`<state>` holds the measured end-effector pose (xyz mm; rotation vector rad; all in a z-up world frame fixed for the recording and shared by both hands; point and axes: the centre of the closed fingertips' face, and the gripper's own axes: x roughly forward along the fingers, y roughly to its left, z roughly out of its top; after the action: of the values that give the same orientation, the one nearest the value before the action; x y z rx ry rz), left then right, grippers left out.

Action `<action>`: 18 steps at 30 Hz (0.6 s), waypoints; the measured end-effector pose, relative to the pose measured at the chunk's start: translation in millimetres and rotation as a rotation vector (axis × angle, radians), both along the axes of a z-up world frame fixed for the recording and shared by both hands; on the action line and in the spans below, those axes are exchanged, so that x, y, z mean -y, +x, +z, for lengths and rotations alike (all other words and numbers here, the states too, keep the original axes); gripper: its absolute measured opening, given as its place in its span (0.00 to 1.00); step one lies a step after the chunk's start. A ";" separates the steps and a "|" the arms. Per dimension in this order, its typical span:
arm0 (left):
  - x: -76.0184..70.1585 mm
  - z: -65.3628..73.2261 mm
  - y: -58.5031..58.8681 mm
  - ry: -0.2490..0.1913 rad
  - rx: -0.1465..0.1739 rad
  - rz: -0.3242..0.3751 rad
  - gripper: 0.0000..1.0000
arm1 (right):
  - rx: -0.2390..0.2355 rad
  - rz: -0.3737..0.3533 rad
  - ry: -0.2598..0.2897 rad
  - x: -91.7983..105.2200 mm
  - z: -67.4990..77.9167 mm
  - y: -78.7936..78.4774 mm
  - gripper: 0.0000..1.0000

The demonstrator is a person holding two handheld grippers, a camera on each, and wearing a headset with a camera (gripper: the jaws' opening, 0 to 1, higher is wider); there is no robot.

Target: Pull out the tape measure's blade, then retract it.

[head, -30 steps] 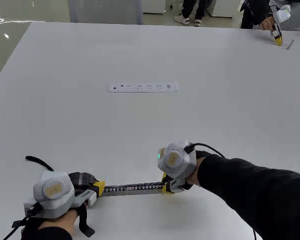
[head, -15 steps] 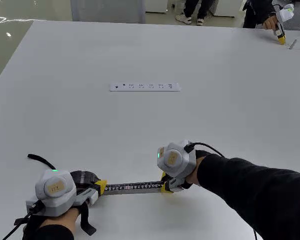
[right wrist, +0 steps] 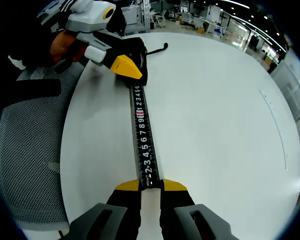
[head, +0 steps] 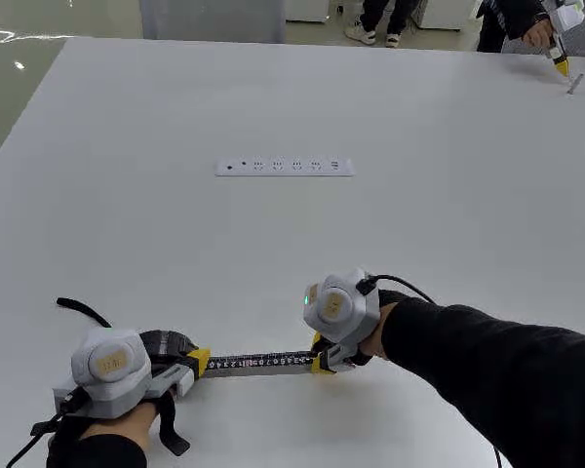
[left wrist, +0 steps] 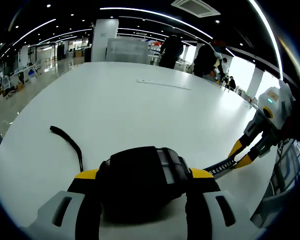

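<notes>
A black tape measure case sits low on the white table, clamped between the yellow-tipped jaws of my left gripper. The same case lies far up the right gripper view. Its black blade with white numbers runs flat across the table from the case to my right gripper. That gripper is shut on the blade's end. The blade shows about sixteen centimetres of scale. A black wrist strap trails from the case onto the table.
A white power strip lies mid-table, well beyond the grippers. At the far right corner a person's hand holds a yellow-tipped tool. A grey mesh chair stands off the table's near edge. People stand past the far edge.
The stretch of blade between the case and my right gripper is slightly shorter than a second ago, with the two grippers a little closer. The head camera has also shifted a bit.
</notes>
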<state>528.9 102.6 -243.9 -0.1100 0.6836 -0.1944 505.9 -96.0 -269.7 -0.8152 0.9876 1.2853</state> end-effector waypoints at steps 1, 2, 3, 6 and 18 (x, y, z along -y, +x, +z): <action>0.0 0.0 0.0 0.000 0.000 0.000 0.64 | -0.001 -0.001 0.000 -0.3 -0.2 0.1 0.10; 0.0 0.0 -0.1 0.000 0.000 0.000 0.64 | -0.001 -0.001 0.001 -0.8 0.1 0.0 0.10; 0.0 0.1 0.0 0.000 0.001 0.000 0.64 | -0.002 -0.001 0.001 -1.3 0.1 0.0 0.10; -0.1 0.0 0.1 0.000 0.001 0.000 0.64 | -0.001 0.000 0.000 -2.4 -0.1 0.0 0.10; -0.3 -0.1 0.2 -0.001 0.000 0.000 0.64 | -0.001 0.001 0.001 -7.2 -0.5 0.0 0.10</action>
<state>529.1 102.9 -244.0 -0.1108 0.6837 -0.1945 505.9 -88.8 -270.2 -0.8145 0.9871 1.2871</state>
